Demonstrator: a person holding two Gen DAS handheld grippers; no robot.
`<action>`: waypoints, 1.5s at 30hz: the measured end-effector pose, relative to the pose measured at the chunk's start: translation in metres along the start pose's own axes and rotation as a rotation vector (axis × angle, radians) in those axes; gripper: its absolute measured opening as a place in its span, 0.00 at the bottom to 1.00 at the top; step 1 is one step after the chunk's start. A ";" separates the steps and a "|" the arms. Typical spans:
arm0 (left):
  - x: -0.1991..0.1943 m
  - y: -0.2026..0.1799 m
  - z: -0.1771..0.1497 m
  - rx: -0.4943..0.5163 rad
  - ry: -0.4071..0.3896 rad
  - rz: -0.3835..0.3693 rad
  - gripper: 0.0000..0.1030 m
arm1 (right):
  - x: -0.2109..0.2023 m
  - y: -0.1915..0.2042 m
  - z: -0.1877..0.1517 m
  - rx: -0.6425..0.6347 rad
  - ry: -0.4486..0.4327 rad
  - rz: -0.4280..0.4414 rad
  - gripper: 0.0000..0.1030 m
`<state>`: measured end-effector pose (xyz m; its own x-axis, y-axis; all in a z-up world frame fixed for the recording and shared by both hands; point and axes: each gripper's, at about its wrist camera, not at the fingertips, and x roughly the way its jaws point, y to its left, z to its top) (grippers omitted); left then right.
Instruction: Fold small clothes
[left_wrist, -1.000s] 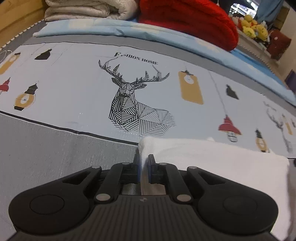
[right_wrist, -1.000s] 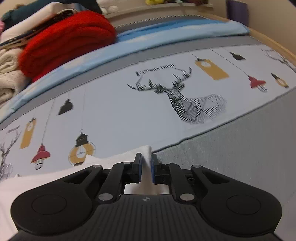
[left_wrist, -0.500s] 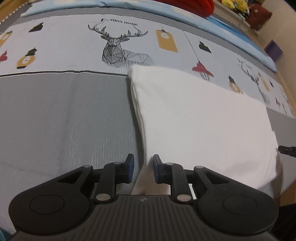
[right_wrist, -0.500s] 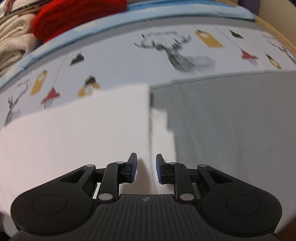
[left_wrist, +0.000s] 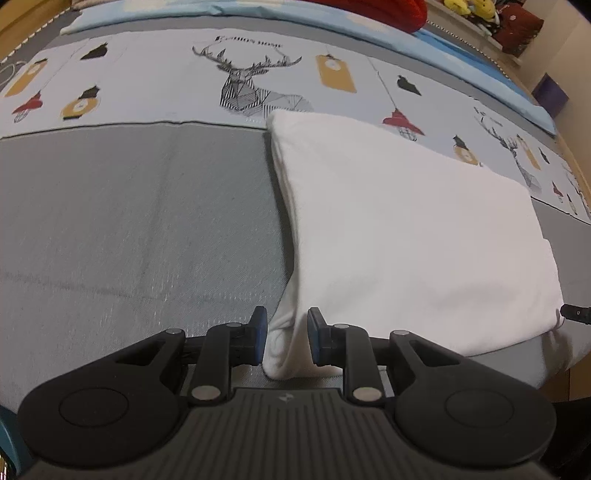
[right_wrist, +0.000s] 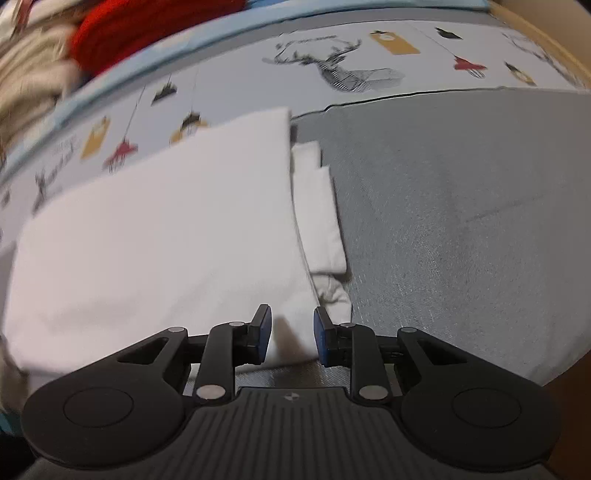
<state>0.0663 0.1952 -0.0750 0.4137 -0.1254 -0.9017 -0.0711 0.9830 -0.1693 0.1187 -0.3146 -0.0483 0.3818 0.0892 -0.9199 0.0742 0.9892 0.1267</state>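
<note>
Fingers (left_wrist: 258, 332) of the left gripper (left_wrist: 285, 334) stand parted, their blue pads on either side of the near left corner of the white folded garment (left_wrist: 406, 229); the cloth droops between them, and a gap shows beside the right pad, so the corner lies loose rather than pinched. These jaws have just been opening. The right gripper (right_wrist: 291, 334) is likewise released: its blue fingertips (right_wrist: 263, 330) straddle the garment's near right corner (right_wrist: 147, 240) with bare room on both sides of the cloth, and its jaws too have just been widening.

The garment lies flat on the bed cover (left_wrist: 129, 221), mostly on its grey band, with the far edge reaching over the seam onto the pale printed strip, just beside the deer print (left_wrist: 251, 88). Its long axis runs across the bed from one gripper to the other; the short sides run away from the grippers toward the deer print. On the right side, narrower under-layers (right_wrist: 317, 206) stick out past the top layer's edge in steps, and a bunched bit sits close to the right fingers.

To the left of the garment the grey band is open cloth; to its right the grey band is open as well. Beyond the deer print lie a light-blue strip and a red blanket (right_wrist: 147, 22), well away from the garment. The right wrist view is motion-blurred at its left side.
</note>
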 end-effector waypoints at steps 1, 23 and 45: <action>0.001 0.001 0.000 0.002 0.006 0.001 0.25 | 0.001 -0.001 0.000 0.001 0.003 -0.007 0.25; 0.024 -0.006 0.000 0.055 0.102 -0.034 0.06 | 0.022 -0.008 -0.003 -0.034 0.090 -0.082 0.00; 0.058 0.008 0.037 -0.165 0.124 -0.151 0.59 | 0.026 -0.009 0.001 -0.041 0.086 -0.090 0.08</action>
<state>0.1232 0.2012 -0.1139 0.3168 -0.2950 -0.9015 -0.1685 0.9178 -0.3595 0.1290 -0.3212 -0.0726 0.2949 0.0077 -0.9555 0.0665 0.9974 0.0285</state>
